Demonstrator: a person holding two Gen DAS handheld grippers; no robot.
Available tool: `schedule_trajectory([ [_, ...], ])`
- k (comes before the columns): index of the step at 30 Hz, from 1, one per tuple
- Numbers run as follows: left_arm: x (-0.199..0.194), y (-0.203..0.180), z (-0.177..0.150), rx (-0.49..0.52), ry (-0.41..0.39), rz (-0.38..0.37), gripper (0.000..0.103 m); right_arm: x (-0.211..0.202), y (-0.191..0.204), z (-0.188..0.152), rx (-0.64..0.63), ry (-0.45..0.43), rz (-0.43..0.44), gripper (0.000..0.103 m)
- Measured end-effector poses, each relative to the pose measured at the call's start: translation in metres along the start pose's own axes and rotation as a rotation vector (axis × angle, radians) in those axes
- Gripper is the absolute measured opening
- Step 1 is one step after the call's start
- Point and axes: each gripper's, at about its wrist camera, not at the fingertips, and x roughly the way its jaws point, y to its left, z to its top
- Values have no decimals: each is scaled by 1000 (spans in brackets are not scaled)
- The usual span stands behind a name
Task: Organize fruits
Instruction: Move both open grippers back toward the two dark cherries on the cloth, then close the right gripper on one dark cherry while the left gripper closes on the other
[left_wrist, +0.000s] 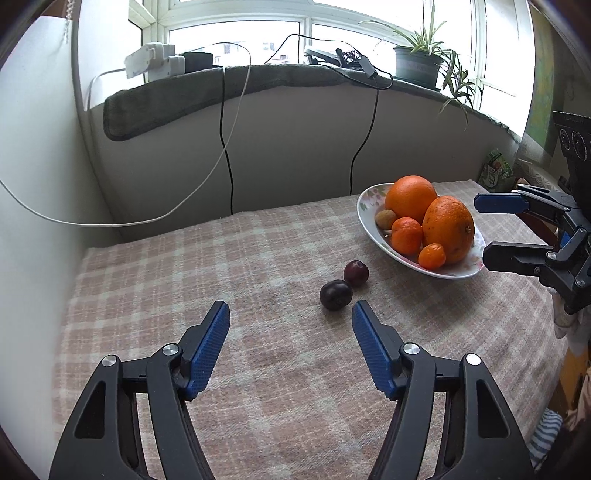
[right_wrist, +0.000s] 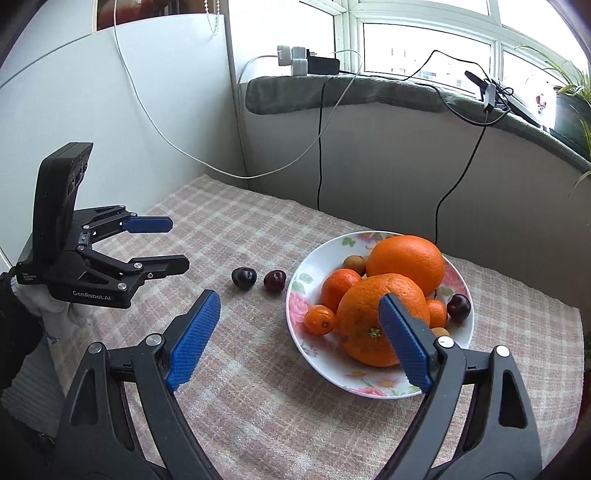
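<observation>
Two dark cherries lie on the checked cloth: one (left_wrist: 335, 294) (right_wrist: 243, 277) nearer my left gripper, the other (left_wrist: 356, 273) (right_wrist: 274, 280) closer to the plate. The white floral plate (left_wrist: 364, 201) (right_wrist: 314, 258) holds two large oranges (left_wrist: 410, 197) (right_wrist: 406, 264), small tangerines (left_wrist: 406, 235), longans and another cherry (right_wrist: 458, 307). My left gripper (left_wrist: 290, 314) (right_wrist: 179, 243) is open and empty, just short of the near cherry. My right gripper (right_wrist: 299, 308) (left_wrist: 484, 229) is open and empty, over the plate's near edge.
A wall and a windowsill with a grey towel (left_wrist: 221, 85), chargers, hanging cables (left_wrist: 225, 155) and a potted plant (left_wrist: 417, 62) stand behind the table. The table's right edge (left_wrist: 554, 354) drops off beside the plate.
</observation>
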Motion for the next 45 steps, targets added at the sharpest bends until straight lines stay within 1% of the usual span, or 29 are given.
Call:
schedule_trajectory([
  [4,5,-1,-2,5,16,-33,65,15,15,12,-161,68,57,80],
  [5,7,-1,-3,7,22,-40,63,20,18,15,-193,87,66,74],
  [6,9,-3,-3,10,29,-51,60,25,20,17,-225,107,77,71],
  [7,11,-4,-4,13,35,-65,57,30,23,20,-258,124,90,65],
  [8,13,-5,-4,15,40,-78,57,35,26,22,-289,139,99,60],
  [9,14,-7,-5,17,44,-89,56,38,29,24,-319,152,109,58],
  [12,21,-12,-4,31,60,-114,47,50,36,30,-397,191,143,57],
  [13,23,-13,-3,34,64,-122,46,54,37,32,-416,206,152,55],
  [14,26,-13,-2,34,68,-130,46,59,39,33,-436,222,162,50],
  [16,30,-13,1,30,78,-152,40,68,41,37,-485,258,175,46],
  [20,36,-12,6,28,88,-167,40,86,41,40,-571,334,206,46],
  [23,42,-12,9,35,103,-179,39,97,41,43,-634,373,217,46],
  [25,46,-14,11,48,117,-185,36,103,41,47,-659,395,241,46],
  [27,52,-16,12,63,132,-191,36,108,43,49,-688,418,262,45],
  [30,59,-19,14,83,146,-198,36,117,47,51,-749,454,278,42],
  [34,69,-25,17,111,158,-199,36,128,50,51,-813,502,292,40],
  [36,73,-27,19,117,161,-198,36,135,50,51,-836,527,288,40],
  [41,84,-27,25,122,171,-204,36,148,51,52,-860,574,323,40],
  [42,86,-27,26,123,174,-202,33,151,52,53,-868,582,326,40],
  [45,91,-26,29,109,175,-219,31,160,51,54,-868,608,336,40],
])
